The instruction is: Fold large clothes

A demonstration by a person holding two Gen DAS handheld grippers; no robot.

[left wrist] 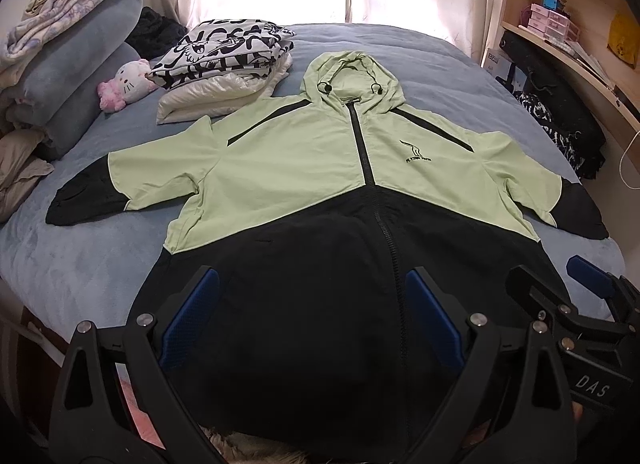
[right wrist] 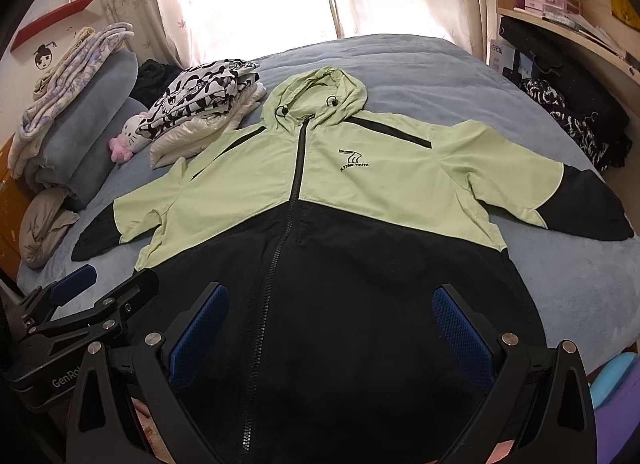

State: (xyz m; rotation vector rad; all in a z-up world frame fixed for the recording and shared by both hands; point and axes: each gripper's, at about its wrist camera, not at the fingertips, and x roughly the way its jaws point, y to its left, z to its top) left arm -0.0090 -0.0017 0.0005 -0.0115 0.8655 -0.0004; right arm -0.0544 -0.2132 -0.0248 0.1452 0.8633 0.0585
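A light green and black hooded zip jacket [left wrist: 288, 167] lies flat, front up, on the blue bed [left wrist: 80, 264], sleeves spread to both sides, hood toward the window. It also shows in the right wrist view [right wrist: 360, 191]. My left gripper [left wrist: 312, 316] is open and empty above the jacket's black hem, left of the zipper. My right gripper [right wrist: 332, 324] is open and empty above the hem, right of the zipper. The right gripper also shows at the right edge of the left wrist view [left wrist: 560, 284]. The left gripper shows at the left of the right wrist view [right wrist: 108, 288].
A stack of folded clothes [left wrist: 228, 59] with a black-and-white print on top lies behind the jacket's left sleeve. A pink plush cat [left wrist: 128, 83], rolled blankets [left wrist: 76, 63] and a beige bundle [left wrist: 20, 171] sit at left. Dark clothes [left wrist: 560, 123] and wooden shelves [left wrist: 580, 35] are at right.
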